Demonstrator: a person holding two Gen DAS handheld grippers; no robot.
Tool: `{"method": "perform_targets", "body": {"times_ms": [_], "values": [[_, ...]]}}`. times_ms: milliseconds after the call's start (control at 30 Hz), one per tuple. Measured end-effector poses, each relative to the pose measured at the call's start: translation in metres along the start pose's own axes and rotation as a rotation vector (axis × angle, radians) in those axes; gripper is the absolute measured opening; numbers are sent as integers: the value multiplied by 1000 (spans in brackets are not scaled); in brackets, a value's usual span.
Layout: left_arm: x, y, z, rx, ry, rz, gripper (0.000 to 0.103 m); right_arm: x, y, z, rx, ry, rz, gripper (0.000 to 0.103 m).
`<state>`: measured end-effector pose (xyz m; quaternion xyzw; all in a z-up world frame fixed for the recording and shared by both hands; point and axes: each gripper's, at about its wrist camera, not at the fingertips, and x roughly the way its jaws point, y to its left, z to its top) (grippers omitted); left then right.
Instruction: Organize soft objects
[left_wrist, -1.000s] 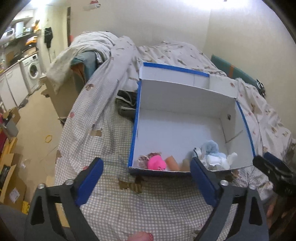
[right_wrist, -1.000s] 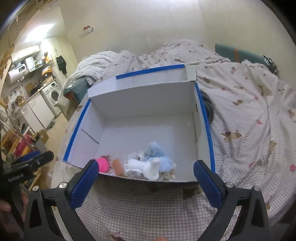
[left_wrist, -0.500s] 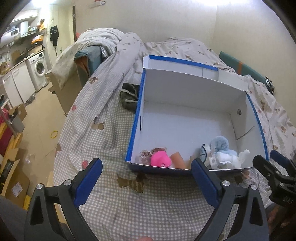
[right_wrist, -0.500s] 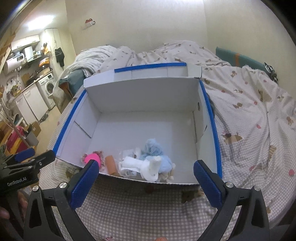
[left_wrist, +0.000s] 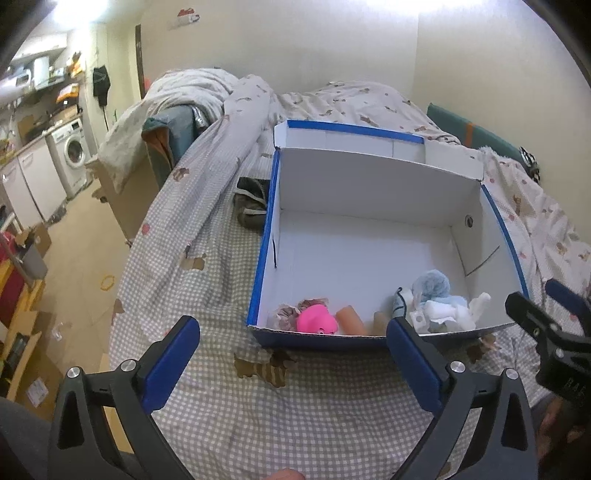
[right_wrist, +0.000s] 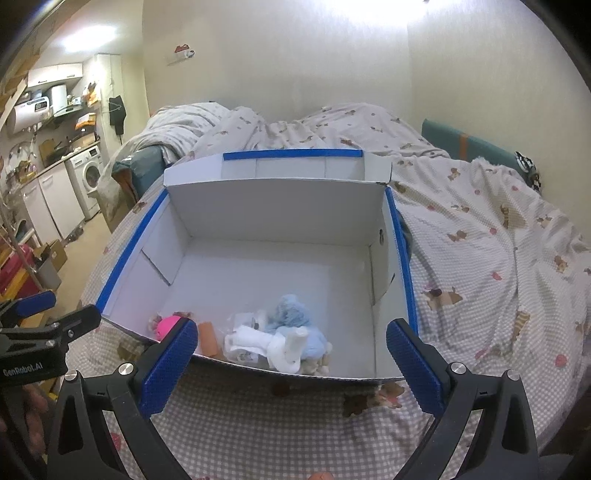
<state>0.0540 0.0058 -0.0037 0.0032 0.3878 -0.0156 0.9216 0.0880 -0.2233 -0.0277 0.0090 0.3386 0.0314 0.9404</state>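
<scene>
the left hand-held gripper (left_wrist: 291, 354) hangs over the near edge of the bed (left_wrist: 258, 406), its blue-padded fingers (left_wrist: 171, 363) spread wide and grasping nothing. the right hand-held gripper (right_wrist: 288, 358) is likewise released, fingers (right_wrist: 413, 369) wide apart, nothing between them. each gripper shows at the margin of the other's view: the right one at the right edge of the left wrist view, the left one at the left edge of the right wrist view.

a white cardboard box (left_wrist: 369, 236) with blue tape on its rims sits on the checked bedsheet, open at the top, far flap standing up. the soft objects lie inside it, all along the near wall. at the near left sits a pink plush toy (left_wrist: 317, 320), with a brownish fabric piece (left_wrist: 282, 314) just beside it on the left. an orange cylinder-shaped item (left_wrist: 351, 319) lies just right of the pink toy. at the near right is a cluster: a light blue plush toy (right_wrist: 291, 314) touching a rolled white cloth (right_wrist: 273, 343). the rest of the box floor is bare.

a dark garment (left_wrist: 251, 199) lies on the bed against the box's left outer wall. a crumpled duvet (right_wrist: 332, 125) covers the far part of the bed. a washing machine (left_wrist: 74, 151) stands at the far left of the room.
</scene>
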Motion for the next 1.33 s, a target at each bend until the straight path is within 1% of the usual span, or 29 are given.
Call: {"method": "perform_targets", "body": {"times_ms": [100, 267, 567, 833, 1333], "values": [[-2, -2, 0, 10, -7, 1, 102, -1, 0, 0, 2, 2, 1, 103], [1, -1, -1, 10, 8, 2, 102, -2, -1, 0, 5, -1, -2, 103], [2, -3, -2, 26, 3, 7, 102, -4, -4, 0, 16, -5, -10, 103], [2, -3, -2, 24, 5, -2, 102, -4, -6, 0, 39, 2, -5, 103], [1, -5, -3, 27, 8, -16, 102, -5, -4, 0, 33, 3, -7, 103]]}}
